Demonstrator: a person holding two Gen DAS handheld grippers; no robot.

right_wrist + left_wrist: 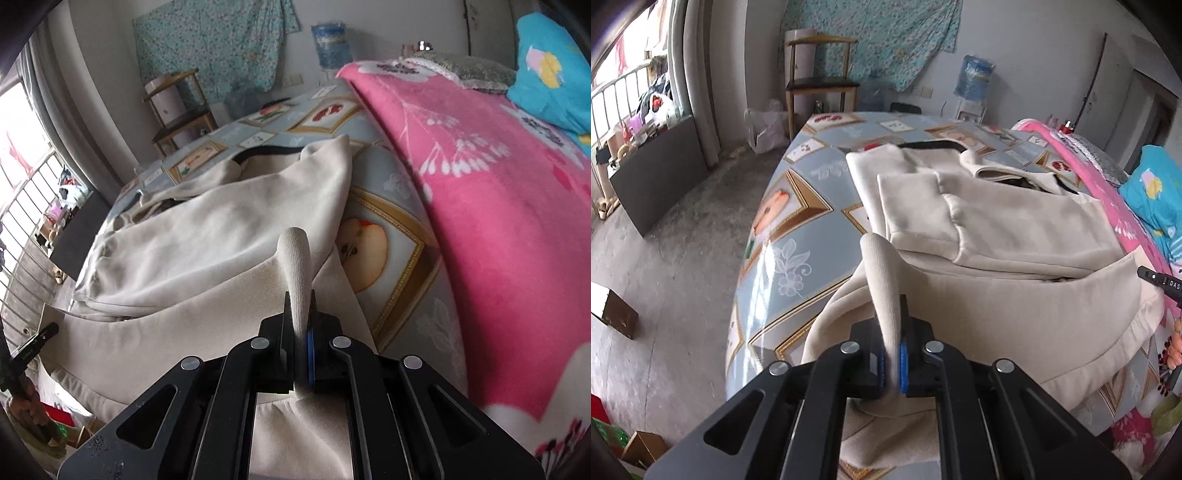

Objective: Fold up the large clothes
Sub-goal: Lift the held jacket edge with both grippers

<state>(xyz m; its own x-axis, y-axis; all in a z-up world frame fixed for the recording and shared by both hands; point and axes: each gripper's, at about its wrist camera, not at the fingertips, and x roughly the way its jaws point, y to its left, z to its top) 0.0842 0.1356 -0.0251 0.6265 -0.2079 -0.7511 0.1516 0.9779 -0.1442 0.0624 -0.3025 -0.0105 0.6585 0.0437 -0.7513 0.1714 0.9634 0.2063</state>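
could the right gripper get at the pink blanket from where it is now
Probably not right now. The pink blanket lies close on its right with nothing between, but the right gripper is shut on the hem of the beige jacket, so it would have to let go first.

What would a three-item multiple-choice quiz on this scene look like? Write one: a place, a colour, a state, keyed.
1. Where does the cream garment lie?
A. floor
B. patterned bed cover
C. wooden chair

2. What colour is the blanket beside it?
A. pink
B. green
C. black

3. What are the left gripper and right gripper doing?
A. both open
B. one open
C. both shut on cloth

Key: B, the cover shows around it; A, pink with white flowers; C, ribbed hem sticks up between each pair of fingers.
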